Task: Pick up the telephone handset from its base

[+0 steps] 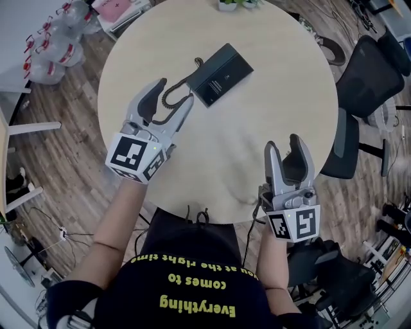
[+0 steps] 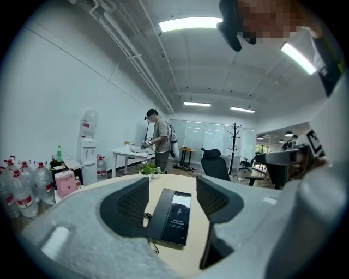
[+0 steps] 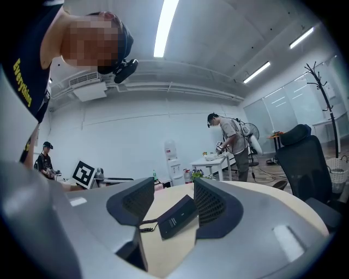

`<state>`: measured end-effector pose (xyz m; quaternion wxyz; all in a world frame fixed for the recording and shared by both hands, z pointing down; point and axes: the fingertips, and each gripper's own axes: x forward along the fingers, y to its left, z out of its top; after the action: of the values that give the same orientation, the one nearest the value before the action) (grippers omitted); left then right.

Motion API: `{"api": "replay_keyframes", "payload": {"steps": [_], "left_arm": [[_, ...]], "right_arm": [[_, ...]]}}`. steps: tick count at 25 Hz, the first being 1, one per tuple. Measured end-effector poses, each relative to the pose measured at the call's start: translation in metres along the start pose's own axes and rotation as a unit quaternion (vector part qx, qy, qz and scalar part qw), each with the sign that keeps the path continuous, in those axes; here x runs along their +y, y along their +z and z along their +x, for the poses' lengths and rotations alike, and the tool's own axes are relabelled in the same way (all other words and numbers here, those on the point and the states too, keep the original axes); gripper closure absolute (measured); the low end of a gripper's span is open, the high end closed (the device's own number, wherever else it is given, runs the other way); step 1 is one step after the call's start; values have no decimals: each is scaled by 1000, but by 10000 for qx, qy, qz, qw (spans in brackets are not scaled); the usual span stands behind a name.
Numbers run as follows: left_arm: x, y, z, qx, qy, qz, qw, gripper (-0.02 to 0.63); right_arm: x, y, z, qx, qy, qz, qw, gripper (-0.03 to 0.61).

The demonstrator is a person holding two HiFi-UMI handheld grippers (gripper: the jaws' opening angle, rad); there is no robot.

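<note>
A black desk telephone [image 1: 221,74] lies on the round beige table [image 1: 270,103]. Its handset [image 1: 208,64] rests in the base along the far-left edge, and a coiled cord [image 1: 173,94] trails off the near end. My left gripper [image 1: 171,96] hovers open just short of the phone, over the cord. In the left gripper view the phone [image 2: 178,215] and handset [image 2: 158,211] show between the open jaws [image 2: 172,188]. My right gripper [image 1: 284,146] is open over bare table, farther back. Its view frames the phone [image 3: 177,217] at a distance between the fingers [image 3: 173,190].
Water bottles [image 1: 54,45] stand on the floor at the upper left. A black office chair [image 1: 369,74] is at the table's right side. A small plant pot [image 1: 234,3] sits at the table's far edge. A person [image 2: 159,140] stands at a distant white table.
</note>
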<state>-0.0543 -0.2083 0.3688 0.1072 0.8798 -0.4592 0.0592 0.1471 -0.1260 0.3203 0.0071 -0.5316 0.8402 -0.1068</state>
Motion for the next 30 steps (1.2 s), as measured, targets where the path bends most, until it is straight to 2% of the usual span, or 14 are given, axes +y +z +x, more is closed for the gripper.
{"api": "replay_keyframes", "payload": {"steps": [6,11,18,24,30], "left_arm": [[3,-22,32,222,-187,56,9996,339],[13,-39,61,231,-316,218,9990,339],[24,-74,112,556,-571,39,9968,339],[30,-106,151,1067,-899,183,9900,353],[39,-130,178,1567,-1207,-39,9802,353]], "right_arm": [[-12,-14,7,132,-58,61,9999,356],[-23,-21,14,219,-119,159,9996,356],[-34,-34,25,304,-138,283,9990,356],[-39,-43,29,389,-128,406,9983,356],[-49,-51,27,496,-174,480,9975,356]]}}
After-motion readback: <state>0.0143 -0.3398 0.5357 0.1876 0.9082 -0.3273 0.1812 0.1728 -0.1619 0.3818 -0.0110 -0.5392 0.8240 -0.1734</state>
